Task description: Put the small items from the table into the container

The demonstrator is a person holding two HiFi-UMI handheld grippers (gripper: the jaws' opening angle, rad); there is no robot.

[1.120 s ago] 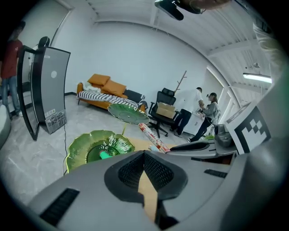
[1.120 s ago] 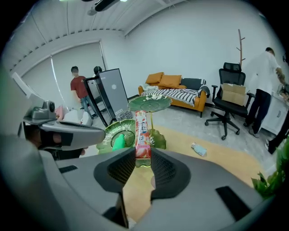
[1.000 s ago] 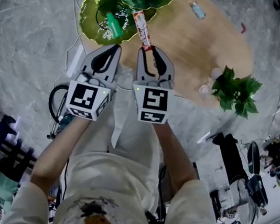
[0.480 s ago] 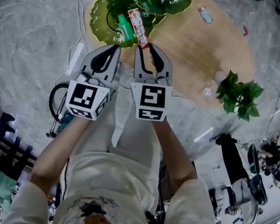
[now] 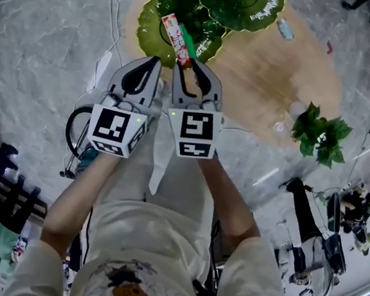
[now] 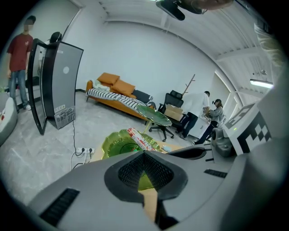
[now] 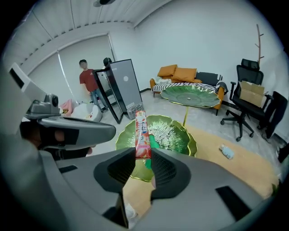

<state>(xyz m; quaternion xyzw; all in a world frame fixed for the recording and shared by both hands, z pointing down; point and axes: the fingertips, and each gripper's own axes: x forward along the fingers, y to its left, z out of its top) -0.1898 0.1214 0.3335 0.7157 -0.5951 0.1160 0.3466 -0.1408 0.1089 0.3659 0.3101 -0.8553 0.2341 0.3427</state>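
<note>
— Wooden tabletop (image 5: 268, 73) and both green leaf dishes sit further right in the head view than a second ago. What moved?

— Both hands have carried forward together. The red-and-white snack packet (image 5: 176, 37) used to cross the right edge of the lower leaf dish (image 5: 153, 26). Now it hangs over the dish's middle.

— So is it in the container?

— Not yet. The right tool (image 5: 189, 67) is still clenched on the packet's near end, and the packet sticks out ahead of it, above the dish. I'd say the carry is nearly over and letting go comes next.

— And the left tool (image 5: 154, 63)?

— It's just beside the right one at the dish's near rim. Its own view shows the pads closed together with nothing between them.

— Does any view add something?

— The right tool view shows the grip plainly, with the pads pressed on the packet's lower end. It also shows a green item (image 7: 154, 142) already lying in the dish just right of the packet. From the head view that item is mostly covered. Only the head view takes in the whole tabletop. A pale blue packet (image 5: 285, 30) still lies on the wood at upper right, well apart from the dish, so more is left to collect.
</note>
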